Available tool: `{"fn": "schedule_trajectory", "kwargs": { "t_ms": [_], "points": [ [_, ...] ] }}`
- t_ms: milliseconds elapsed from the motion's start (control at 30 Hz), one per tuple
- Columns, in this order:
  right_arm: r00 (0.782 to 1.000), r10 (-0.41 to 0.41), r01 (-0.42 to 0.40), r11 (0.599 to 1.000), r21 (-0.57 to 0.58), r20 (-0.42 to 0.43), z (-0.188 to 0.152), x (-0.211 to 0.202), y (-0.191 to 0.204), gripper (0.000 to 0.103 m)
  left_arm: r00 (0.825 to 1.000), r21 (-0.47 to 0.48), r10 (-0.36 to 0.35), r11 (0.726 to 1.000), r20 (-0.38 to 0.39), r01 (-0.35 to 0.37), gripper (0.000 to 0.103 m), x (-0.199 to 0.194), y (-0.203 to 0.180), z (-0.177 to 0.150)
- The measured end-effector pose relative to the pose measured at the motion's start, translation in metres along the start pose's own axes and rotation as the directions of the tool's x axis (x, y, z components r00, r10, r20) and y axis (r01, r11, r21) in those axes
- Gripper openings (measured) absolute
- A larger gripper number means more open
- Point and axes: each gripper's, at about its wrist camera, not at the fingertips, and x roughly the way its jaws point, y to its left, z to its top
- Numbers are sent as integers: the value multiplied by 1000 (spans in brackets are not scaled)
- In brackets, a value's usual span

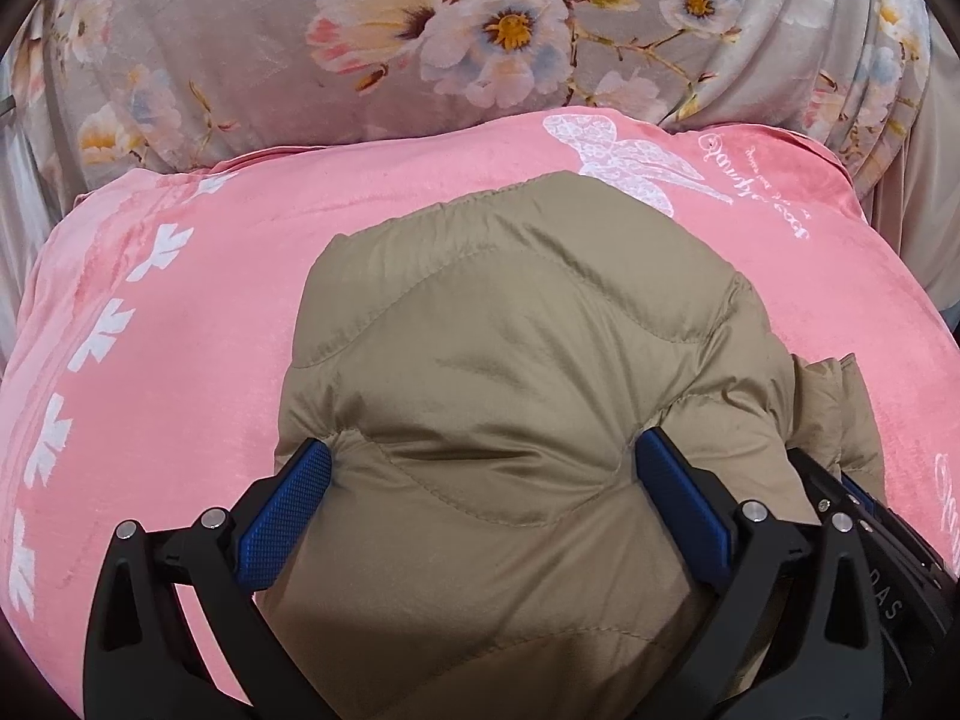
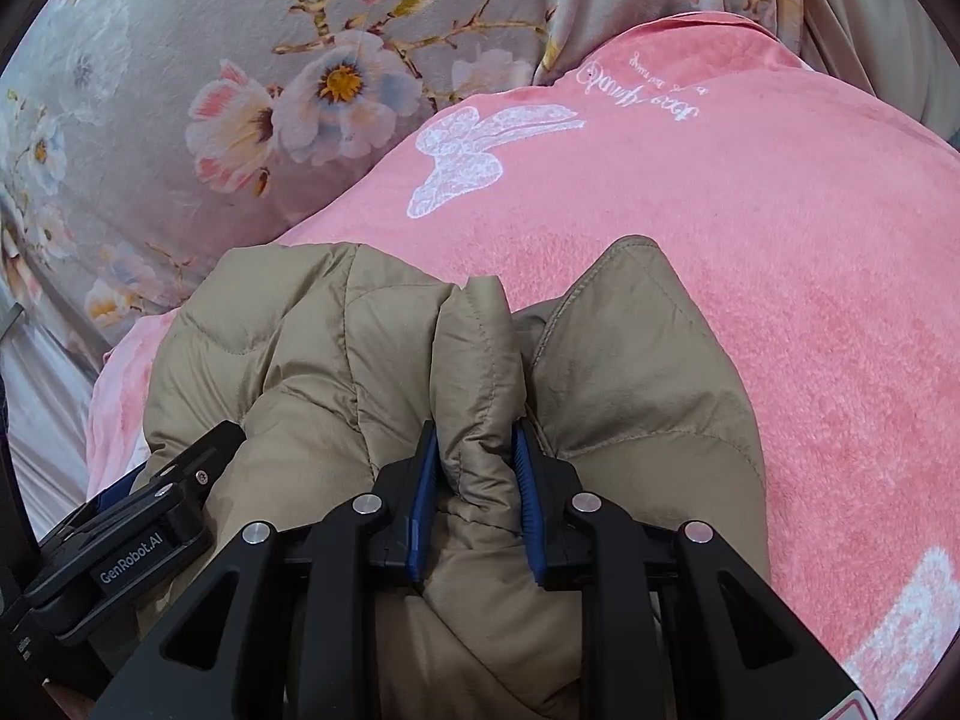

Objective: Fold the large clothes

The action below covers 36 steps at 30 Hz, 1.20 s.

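Observation:
A tan quilted puffer jacket [image 1: 510, 360] lies bunched on a pink blanket [image 1: 180, 312]. My left gripper [image 1: 483, 456] stands wide open over the jacket. Its blue pads [image 1: 288, 516] straddle a puffy panel and rest against the fabric at both sides without clamping it. My right gripper [image 2: 477, 438] is shut on a bunched fold of the jacket [image 2: 474, 372], which stands up between its blue pads [image 2: 427, 480]. The two grippers sit side by side: the right gripper's body [image 1: 870, 540] shows at the left wrist view's right edge, and the left gripper's body [image 2: 150, 510] at the right wrist view's lower left.
The pink blanket [image 2: 750, 210] bears a white butterfly print [image 2: 468, 150] and script lettering. Behind it lies grey floral bedding [image 1: 420, 30], also in the right wrist view [image 2: 240, 90]. Pale sheet folds [image 1: 918, 210] run down the far right.

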Motion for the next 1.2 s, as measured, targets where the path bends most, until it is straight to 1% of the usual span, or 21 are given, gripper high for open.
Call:
{"fn": "schedule_trajectory", "kwargs": {
  "t_ms": [233, 367, 433, 533, 567, 600, 633, 667, 733, 767, 800, 833, 867, 900, 967, 1100, 1200],
  "points": [
    [1000, -9, 9, 1000, 0, 15, -3, 2, 0, 22, 1000, -2, -1, 1000, 8, 1, 98, 2, 1, -1],
    [1000, 10, -11, 1000, 16, 16, -1, 4, -4, 23, 1000, -13, -10, 1000, 7, 10, 98, 6, 2, 3],
    [999, 34, -35, 999, 36, 20, 0, 4, -9, 23, 1000, -22, -21, 1000, 13, 21, 98, 6, 4, 5],
    [997, 68, -69, 996, 60, 21, 0, 0, -15, 23, 998, -46, -67, 997, 12, 68, 98, 2, 11, 6],
    [998, 65, -65, 996, 62, 12, 0, -3, -16, 24, 997, -51, -81, 995, 2, 81, 98, -2, 15, 6],
    [1000, 26, -26, 998, 59, -1, 2, -13, -16, 33, 996, -53, -88, 995, -17, 87, 98, -12, 22, 7],
    [1000, -15, 14, 998, 56, 16, 0, -29, -16, 38, 995, -59, -98, 994, -20, 97, 98, -21, 26, 5],
    [997, -50, 47, 998, 48, 65, -4, -52, -15, 37, 991, -75, -131, 989, -18, 130, 98, -38, 35, 2],
    [987, -86, 87, 996, 1, 133, -10, -88, -13, 37, 985, -76, -172, 982, -10, 171, 98, -62, 44, -9],
    [985, -96, 100, 995, -22, 144, -15, -102, -9, 35, 986, -68, -167, 984, -14, 166, 98, -74, 46, -15],
    [987, -90, 96, 995, -39, 136, -19, -109, -5, 32, 987, -61, -159, 986, -19, 157, 98, -79, 45, -22],
    [990, -78, 84, 995, -51, 116, -24, -112, -1, 31, 988, -54, -149, 988, -35, 147, 98, -82, 43, -29],
    [993, -73, 79, 995, -63, 97, -28, -112, 2, 26, 988, -50, -147, 988, -54, 144, 97, -83, 40, -35],
    [995, -70, 77, 993, -86, 71, -37, -110, 9, 22, 986, -53, -152, 987, -71, 149, 97, -83, 36, -41],
    [996, -80, 85, 990, -114, 50, -49, -100, 14, 22, 984, -68, -155, 986, -85, 150, 97, -79, 32, -51],
    [991, -121, 129, 980, -155, 55, -62, -82, 17, 22, 983, -85, -158, 985, -97, 150, 98, -71, 31, -60],
    [988, -147, 152, 971, -182, 41, -68, -73, 21, 22, 984, -50, -133, 990, -114, 128, 98, -65, 25, -64]
  ]
}}
